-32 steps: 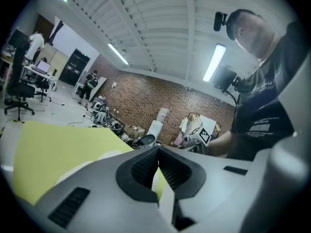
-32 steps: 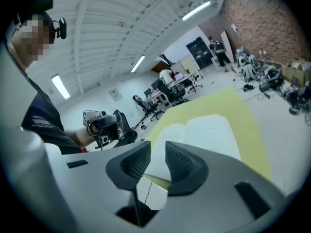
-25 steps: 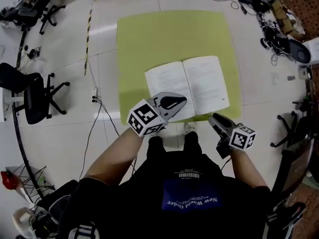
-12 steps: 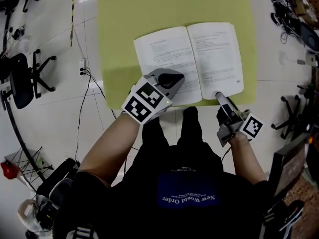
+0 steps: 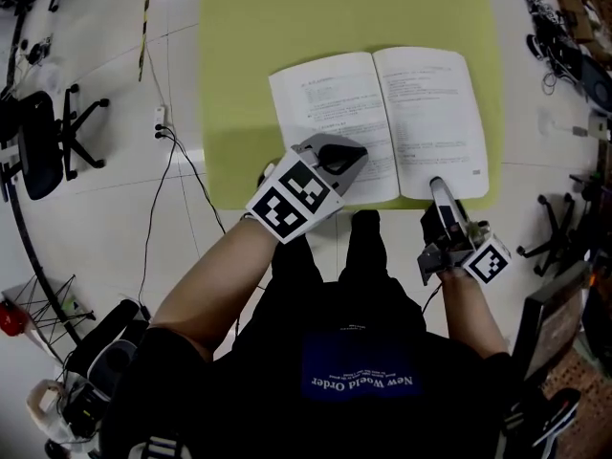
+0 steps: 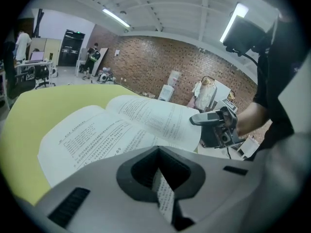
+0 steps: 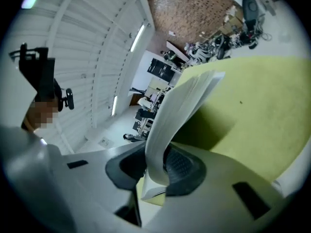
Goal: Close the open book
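Observation:
The open book (image 5: 382, 113) lies flat on the yellow-green table (image 5: 249, 27). My left gripper (image 5: 356, 153) rests on the near edge of the left page, and in the left gripper view (image 6: 158, 171) a thin strip of printed page runs through its narrow gap, so it is shut on that page. My right gripper (image 5: 438, 185) is at the near edge of the right half. Its jaws are closing, and in the right gripper view (image 7: 158, 166) a curved stack of pages (image 7: 180, 106) fills the gap against the ribbed pad. The right gripper (image 6: 214, 123) also shows beyond the book (image 6: 112, 125).
The table's near edge (image 5: 287, 204) is just in front of the person's shoes (image 5: 361, 226). Office chairs (image 5: 43, 142) and floor cables (image 5: 182, 161) lie to the left. Cluttered equipment (image 5: 564, 46) stands at the right.
The left gripper came down onto the left page's near edge and stayed there. The right gripper moved forward to the right page's near edge and took a stack of pages between its jaws.

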`<state>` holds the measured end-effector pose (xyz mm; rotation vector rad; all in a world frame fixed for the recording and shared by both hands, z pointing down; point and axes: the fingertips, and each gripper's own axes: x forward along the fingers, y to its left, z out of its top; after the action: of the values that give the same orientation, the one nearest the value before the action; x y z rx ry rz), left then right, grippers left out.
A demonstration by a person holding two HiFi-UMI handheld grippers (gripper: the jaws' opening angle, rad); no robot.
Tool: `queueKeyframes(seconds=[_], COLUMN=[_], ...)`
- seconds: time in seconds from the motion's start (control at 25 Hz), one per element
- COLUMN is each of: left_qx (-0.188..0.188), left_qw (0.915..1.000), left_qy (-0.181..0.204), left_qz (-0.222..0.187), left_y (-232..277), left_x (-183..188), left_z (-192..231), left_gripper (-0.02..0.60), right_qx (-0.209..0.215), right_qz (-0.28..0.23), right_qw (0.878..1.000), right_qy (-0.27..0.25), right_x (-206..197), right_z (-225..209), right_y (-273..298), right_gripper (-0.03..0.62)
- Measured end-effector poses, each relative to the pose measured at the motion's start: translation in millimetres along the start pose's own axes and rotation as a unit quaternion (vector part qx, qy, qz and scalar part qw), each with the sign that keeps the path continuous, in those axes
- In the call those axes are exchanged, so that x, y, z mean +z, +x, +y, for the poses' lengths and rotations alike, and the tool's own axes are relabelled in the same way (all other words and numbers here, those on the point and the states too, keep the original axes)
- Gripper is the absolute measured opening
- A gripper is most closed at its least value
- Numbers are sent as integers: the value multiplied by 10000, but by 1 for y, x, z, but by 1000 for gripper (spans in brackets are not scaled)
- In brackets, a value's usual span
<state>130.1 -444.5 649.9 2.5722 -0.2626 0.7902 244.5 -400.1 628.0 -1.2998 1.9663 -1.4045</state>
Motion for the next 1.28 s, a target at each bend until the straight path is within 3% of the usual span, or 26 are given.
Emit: queueKeyframes(seconds=[0.36,0.56,0.88,1.0,1.12,1.28], left_qx=[-226,-406,-213,-213,-155,-85], left_qw=[9996,9946,9917,9891,9866,9804], left_qy=[-168,-873,-1180,-1328,-1439,-1719], left_qz=[-70,-397,-460,-602,-746,-960], left_y=[-3,-17,-27,-34,-50,-92], left_x=[2,3,-14,-15,-20,-48], left_z=[-1,12,26,26,28,43], left_gripper=[6,6,6,6,6,6], right_qx=[-370,-515,-476,-481,-616,-958], right_qz=[624,945,1521,1870,2326,3072], right_qw=[9863,9693,9391,9153,8799,8098], right_qy=[-1484,-2211,-3046,-3535,-4097,-4906], right_x=[-11,-21,-38,-53,-73,-120], right_z=[24,36,50,56,55,51], right_y=[7,13,19,26,36,61], right_gripper=[74,78,74,77,87,107])
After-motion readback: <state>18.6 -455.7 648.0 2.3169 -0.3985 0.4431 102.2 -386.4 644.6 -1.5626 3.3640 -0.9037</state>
